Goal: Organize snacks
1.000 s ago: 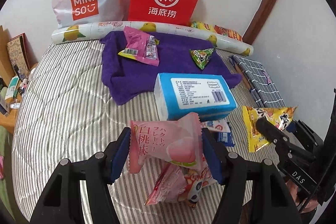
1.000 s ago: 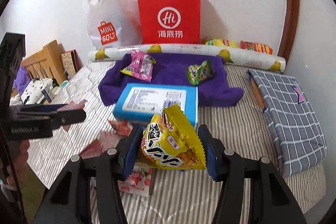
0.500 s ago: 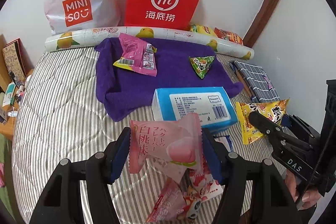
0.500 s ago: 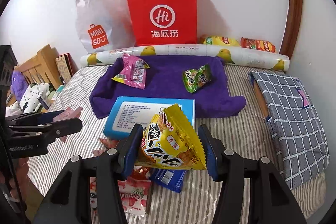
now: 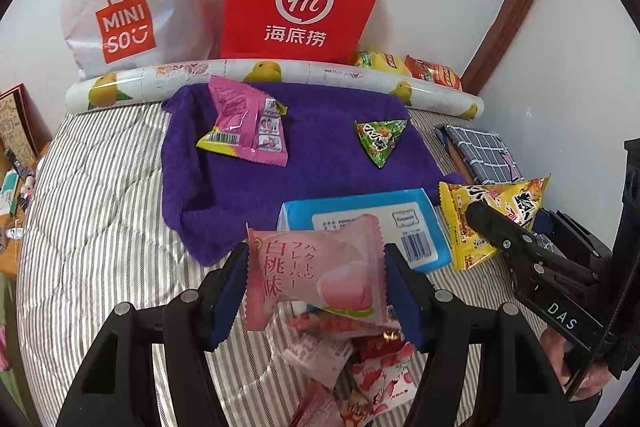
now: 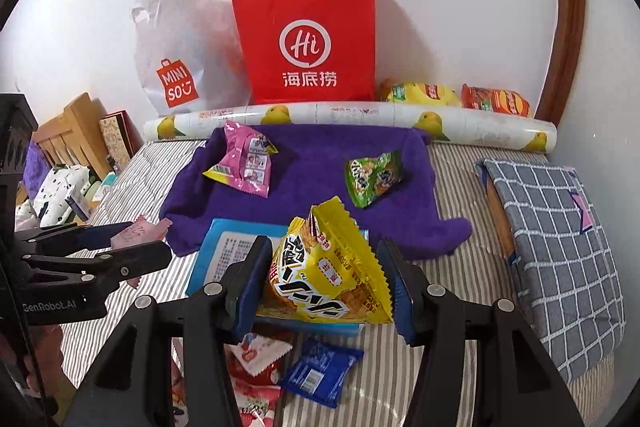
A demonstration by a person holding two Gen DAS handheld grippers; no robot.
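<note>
While both tools are loaded, the sort looks roughly half done. My left gripper (image 5: 316, 287) is clamped on the pink peach-flavour packet (image 5: 316, 279), lifted above the loose pile (image 5: 352, 367) on the striped mattress (image 5: 92, 227). My right gripper (image 6: 322, 283) pinches the yellow triangular chip bag (image 6: 324, 279) over the blue tissue pack (image 6: 216, 259). Two snacks already lie on the purple towel (image 6: 312, 187): a pink pouch (image 6: 244, 163) and a green triangular bag (image 6: 372, 179), well apart. Left, I judge: place both held packs, then clear the pile, including the dark blue wrapper (image 6: 320, 371).
</note>
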